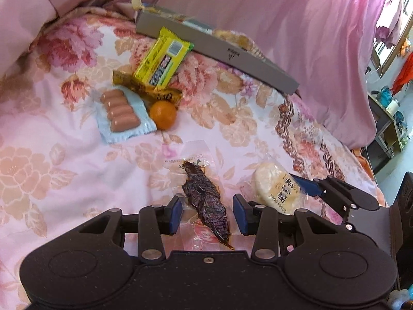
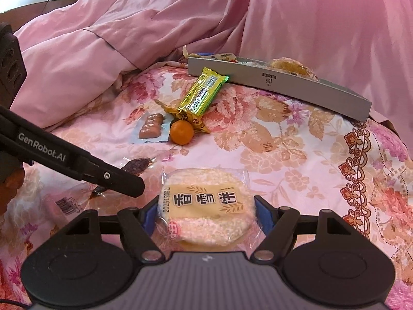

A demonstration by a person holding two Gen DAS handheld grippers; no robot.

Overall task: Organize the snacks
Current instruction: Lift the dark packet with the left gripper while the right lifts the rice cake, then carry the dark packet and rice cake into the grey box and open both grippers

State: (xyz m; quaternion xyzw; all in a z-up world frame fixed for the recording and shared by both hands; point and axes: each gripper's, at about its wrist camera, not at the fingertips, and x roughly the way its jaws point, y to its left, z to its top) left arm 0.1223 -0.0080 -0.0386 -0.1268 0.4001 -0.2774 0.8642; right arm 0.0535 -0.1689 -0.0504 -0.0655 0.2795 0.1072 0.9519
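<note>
The snacks are spread over a floral bedspread (image 2: 296,139), with a grey box (image 2: 284,87) at its far edge already holding some packets.

Largest is the round rice cracker (image 2: 206,206) in its clear wrapper. It sits between the pads of the right gripper (image 2: 206,215), which appear closed on its two edges. It is judged light, stiff and brittle, so a grip across the rim should be kept gentle.

The dark dried-meat packet (image 1: 206,201) lies between the parted fingers of the left gripper (image 1: 207,214), which touch nothing. The vacuum film is probably slick and floppy, so the firm middle is the better hold.

Further off lie a yellow bar (image 1: 162,56), a sausage pack (image 1: 120,111) and a small orange (image 1: 163,115), which is likely to roll.
</note>
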